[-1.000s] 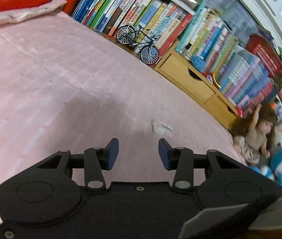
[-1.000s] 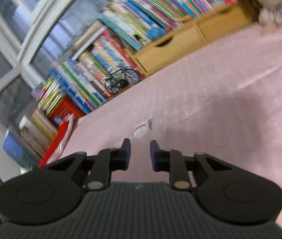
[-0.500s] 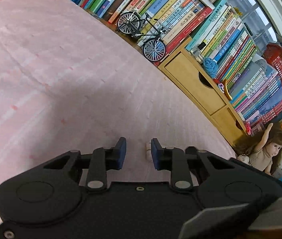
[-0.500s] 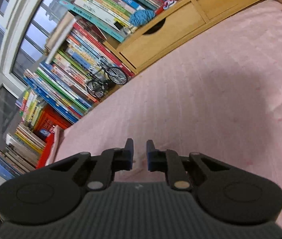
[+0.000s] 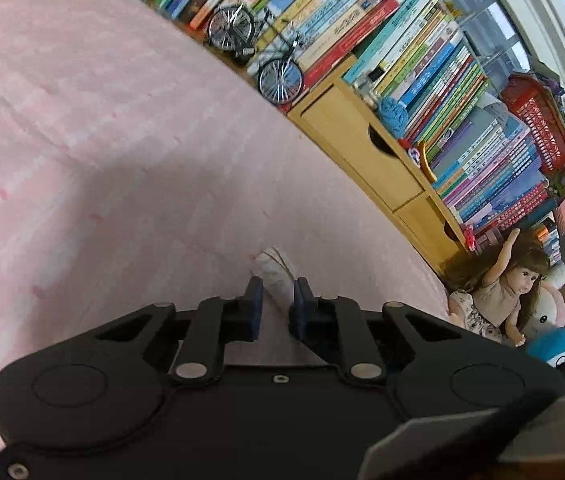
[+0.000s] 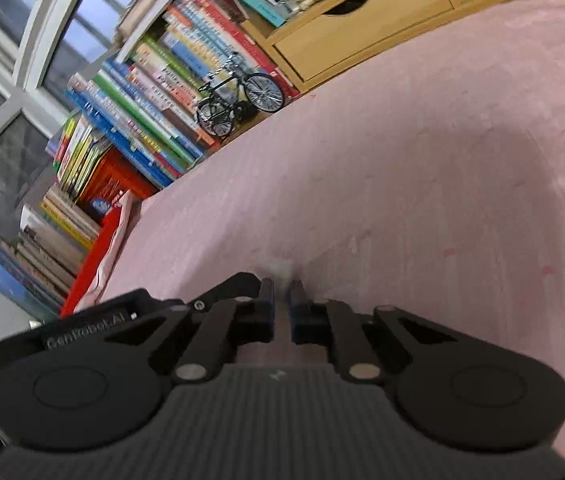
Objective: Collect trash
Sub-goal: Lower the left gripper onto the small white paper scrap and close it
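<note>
A small crumpled white wrapper lies on the pink bedspread. My left gripper is down at the bedspread, its blue-padded fingers closed in on the wrapper's near end. The wrapper's far end sticks out past the fingertips. In the right wrist view the same wrapper shows as a white scrap just beyond my right gripper. That gripper's jaws are almost together with nothing between them. The left gripper's black body reaches in from the left beside it.
Rows of books and a yellow wooden drawer unit border the bed's far edge, with a model bicycle in front. A doll and plush toys sit at the right. A red basket stands on the books.
The left gripper moved forward and down over the wrapper and its jaws narrowed around it. The right gripper dropped closer to the bedspread beside the left one.
</note>
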`<state>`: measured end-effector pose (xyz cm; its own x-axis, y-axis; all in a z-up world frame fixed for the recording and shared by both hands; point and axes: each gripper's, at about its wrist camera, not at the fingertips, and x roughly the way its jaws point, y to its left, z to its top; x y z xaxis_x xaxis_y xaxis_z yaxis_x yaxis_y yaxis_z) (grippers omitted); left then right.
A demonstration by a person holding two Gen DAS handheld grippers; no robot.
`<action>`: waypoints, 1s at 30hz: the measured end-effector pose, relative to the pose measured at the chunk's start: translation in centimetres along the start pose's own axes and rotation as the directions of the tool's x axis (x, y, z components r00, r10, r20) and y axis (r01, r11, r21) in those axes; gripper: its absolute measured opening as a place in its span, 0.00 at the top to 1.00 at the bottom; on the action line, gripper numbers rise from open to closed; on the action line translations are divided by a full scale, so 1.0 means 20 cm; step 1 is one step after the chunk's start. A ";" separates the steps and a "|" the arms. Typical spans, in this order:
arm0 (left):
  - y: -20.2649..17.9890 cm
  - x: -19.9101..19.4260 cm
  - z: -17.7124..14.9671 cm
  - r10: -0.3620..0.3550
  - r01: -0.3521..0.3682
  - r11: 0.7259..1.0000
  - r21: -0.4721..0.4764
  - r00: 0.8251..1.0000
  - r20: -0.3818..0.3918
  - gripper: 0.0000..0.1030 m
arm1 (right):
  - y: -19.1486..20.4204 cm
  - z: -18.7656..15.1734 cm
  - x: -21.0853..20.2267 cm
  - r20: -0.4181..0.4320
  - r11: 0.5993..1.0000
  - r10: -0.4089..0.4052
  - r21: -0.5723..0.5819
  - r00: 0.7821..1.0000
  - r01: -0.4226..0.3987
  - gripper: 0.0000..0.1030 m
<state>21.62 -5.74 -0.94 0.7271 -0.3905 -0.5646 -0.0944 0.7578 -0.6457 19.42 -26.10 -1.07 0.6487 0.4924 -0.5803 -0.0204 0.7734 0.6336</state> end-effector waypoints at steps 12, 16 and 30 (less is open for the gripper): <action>0.11 0.00 0.08 0.021 -0.017 0.991 -0.135 0.999 0.033 0.63 | 0.00 0.12 0.10 0.064 0.995 -0.098 -0.019 0.993 0.099 0.77; 0.15 0.02 0.09 -0.006 0.011 0.986 -0.168 1.000 0.029 0.65 | 0.02 0.10 0.15 -0.029 1.000 -0.017 -0.027 0.999 0.017 0.87; 0.20 -0.25 -0.08 -0.040 0.035 0.997 -0.064 0.997 -0.073 0.71 | 0.10 -0.15 -0.05 -0.174 0.993 0.081 -0.075 0.982 -0.095 0.85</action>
<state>16.52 -1.71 -1.59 0.6786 -0.4576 -0.5746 -0.1118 0.7088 -0.6965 16.46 -23.96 -0.73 0.5030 0.6149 -0.6073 -0.1384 0.7509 0.6457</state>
